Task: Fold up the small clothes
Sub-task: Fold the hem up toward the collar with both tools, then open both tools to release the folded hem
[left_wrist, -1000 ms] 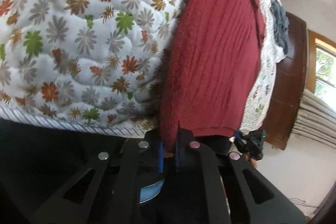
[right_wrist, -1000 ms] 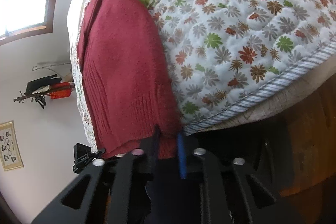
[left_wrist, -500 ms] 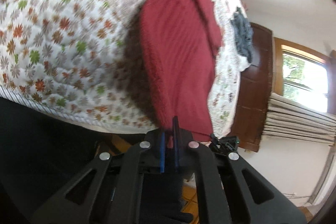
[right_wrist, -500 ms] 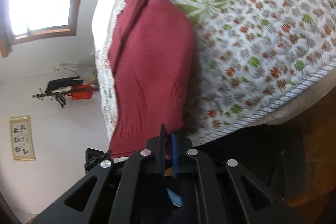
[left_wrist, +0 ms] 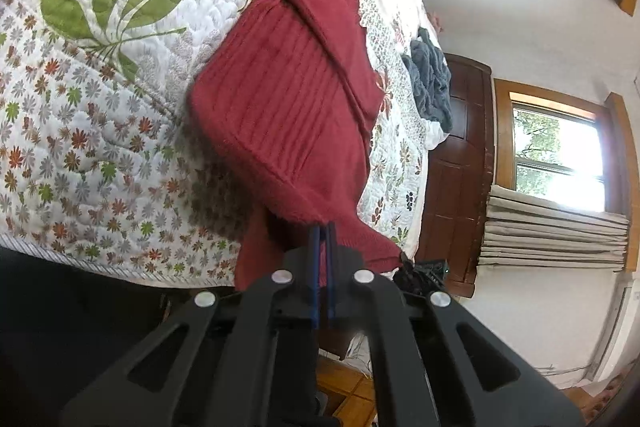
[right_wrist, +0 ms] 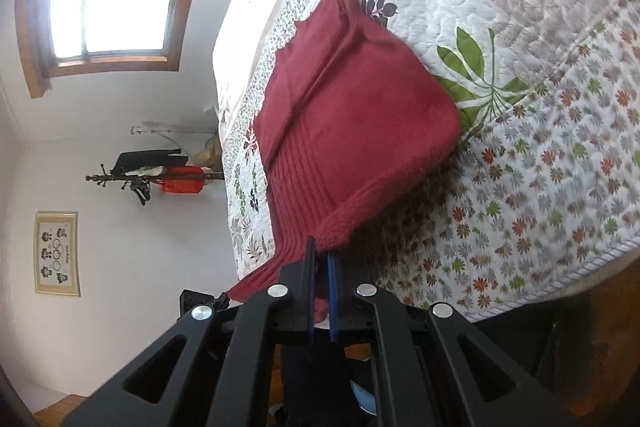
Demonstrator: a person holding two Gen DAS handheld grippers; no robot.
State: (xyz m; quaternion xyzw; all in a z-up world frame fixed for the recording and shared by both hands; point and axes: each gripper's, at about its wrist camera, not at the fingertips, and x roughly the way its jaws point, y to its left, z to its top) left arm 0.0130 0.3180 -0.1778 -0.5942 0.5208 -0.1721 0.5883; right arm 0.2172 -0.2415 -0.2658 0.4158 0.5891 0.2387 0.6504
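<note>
Both pinched corners of the red sweater (left_wrist: 292, 115), its far half on the floral quilt (left_wrist: 100, 115), should travel level, left gripper (left_wrist: 322, 227) matching right gripper (right_wrist: 320, 251).

Handheld grippers, both wrist views: matte black bodies, blue finger pads

Left gripper (left_wrist: 322, 231): two black linkage arms on each side with elongated triangular cut-outs, four round silver screw heads in a shallow arc, and two thin blue pads on narrow parallel fingers (left_wrist: 315, 267). Right gripper (right_wrist: 321, 255): same black frame, same four silver screws, cut-outs alike, its blue pad strips (right_wrist: 333, 291) brighter; dark fabric sits below the frame
</note>
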